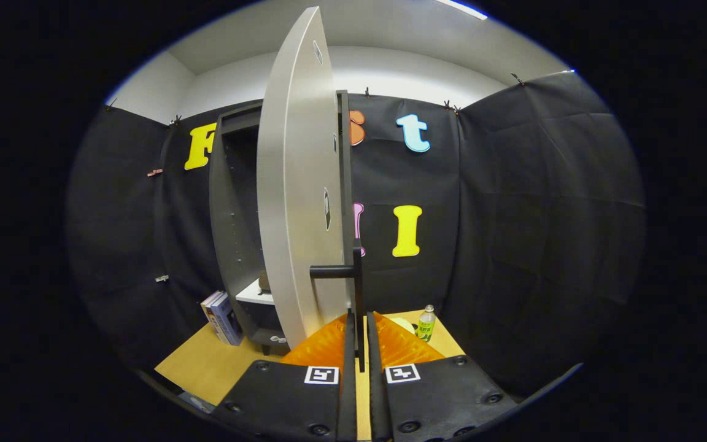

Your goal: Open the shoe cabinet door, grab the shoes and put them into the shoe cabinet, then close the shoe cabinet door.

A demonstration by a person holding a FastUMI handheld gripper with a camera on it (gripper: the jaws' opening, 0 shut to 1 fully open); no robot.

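Clamping the dark door handle between both fingers, the gripper is closed on it. The handle is fixed to the edge of the pale cabinet door, which stands swung out from the dark shoe cabinet. A shoe rests on a shelf inside. Books lean beside the cabinet, and a bottle stands on the desk.

One cabinet – one door – one bottle – two books.
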